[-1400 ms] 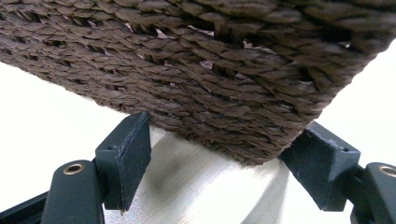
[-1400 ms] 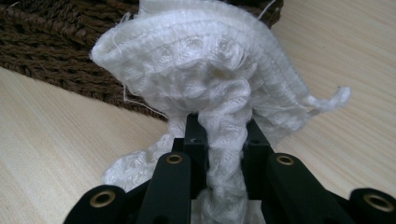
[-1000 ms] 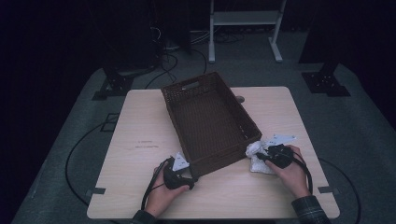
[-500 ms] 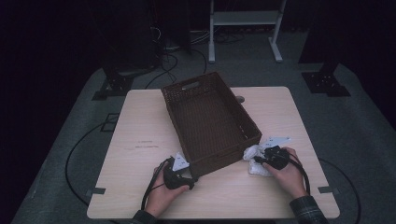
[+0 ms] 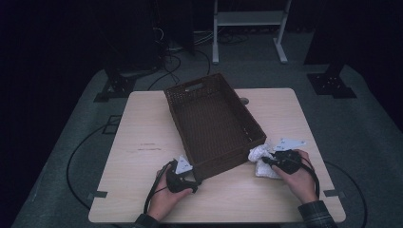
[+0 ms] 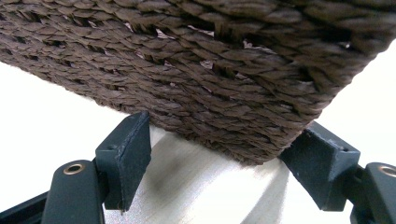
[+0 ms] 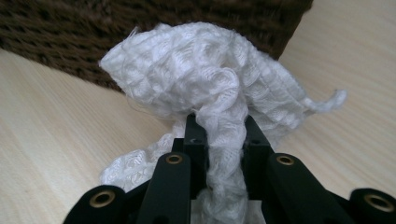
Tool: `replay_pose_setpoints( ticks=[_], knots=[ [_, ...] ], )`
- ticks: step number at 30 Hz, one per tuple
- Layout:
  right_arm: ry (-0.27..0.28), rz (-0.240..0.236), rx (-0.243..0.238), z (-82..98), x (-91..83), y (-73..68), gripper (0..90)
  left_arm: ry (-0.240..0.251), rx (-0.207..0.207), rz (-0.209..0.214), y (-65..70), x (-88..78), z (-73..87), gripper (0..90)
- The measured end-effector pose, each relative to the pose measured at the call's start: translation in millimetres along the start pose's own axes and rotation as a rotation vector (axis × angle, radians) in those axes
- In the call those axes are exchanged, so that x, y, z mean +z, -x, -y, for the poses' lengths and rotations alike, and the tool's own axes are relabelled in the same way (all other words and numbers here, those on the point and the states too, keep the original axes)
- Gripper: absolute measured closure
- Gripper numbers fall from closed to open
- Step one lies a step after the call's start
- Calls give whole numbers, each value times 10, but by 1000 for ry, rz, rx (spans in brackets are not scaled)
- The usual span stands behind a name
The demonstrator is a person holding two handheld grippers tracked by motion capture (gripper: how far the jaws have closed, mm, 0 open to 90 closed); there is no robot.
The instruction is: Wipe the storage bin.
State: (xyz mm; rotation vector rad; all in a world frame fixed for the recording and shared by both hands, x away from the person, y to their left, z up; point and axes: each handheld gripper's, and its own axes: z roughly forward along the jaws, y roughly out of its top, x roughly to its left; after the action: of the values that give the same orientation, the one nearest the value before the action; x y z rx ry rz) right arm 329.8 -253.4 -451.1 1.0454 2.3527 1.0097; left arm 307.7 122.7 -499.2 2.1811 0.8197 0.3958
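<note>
A dark brown woven basket (image 5: 177, 113) stands open and empty in the middle of the pale wooden table (image 5: 142, 137). My left gripper (image 5: 195, 178) is at its near left corner. In the left gripper view its jaws straddle that corner of the basket (image 6: 224, 84) and press on both sides of it. A crumpled white knitted cloth (image 5: 259, 153) lies beside the basket's near right corner. My right gripper (image 5: 264, 159) is shut on a bunched fold of the cloth (image 7: 187, 70), which bulges above the fingertips (image 7: 192, 127) in front of the basket wall (image 7: 51, 32).
Cables trail from both grippers over the table's near edge. A small round grommet (image 5: 244, 100) sits in the tabletop behind the basket. Beyond the table stand a white frame (image 5: 247, 19) and black stand feet (image 5: 332, 83) on the grey floor.
My right gripper has edged slightly left toward the basket with the cloth in it. The left gripper and the basket have stayed put.
</note>
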Motion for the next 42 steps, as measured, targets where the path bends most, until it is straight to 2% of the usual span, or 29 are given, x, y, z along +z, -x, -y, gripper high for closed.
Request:
replay_pose_setpoints(
  ticks=[12, 21, 25, 33, 42],
  knots=[
    [106, -3, -28, -126, -244, -65, 767, 0, 0, 0, 0, 0, 0, 251],
    [147, -15, -53, -184, -301, -145, 767, 0, 0, 0, 0, 0, 0, 251],
    [133, -27, -48, -180, -237, -156, 767, 0, 0, 0, 0, 0, 0, 251],
    [70, -39, -37, -119, -15, -147, 767, 0, 0, 0, 0, 0, 0, 252],
    [22, -54, -50, -101, 160, -155, 766, 0, 0, 0, 0, 0, 0, 252]
  ],
)
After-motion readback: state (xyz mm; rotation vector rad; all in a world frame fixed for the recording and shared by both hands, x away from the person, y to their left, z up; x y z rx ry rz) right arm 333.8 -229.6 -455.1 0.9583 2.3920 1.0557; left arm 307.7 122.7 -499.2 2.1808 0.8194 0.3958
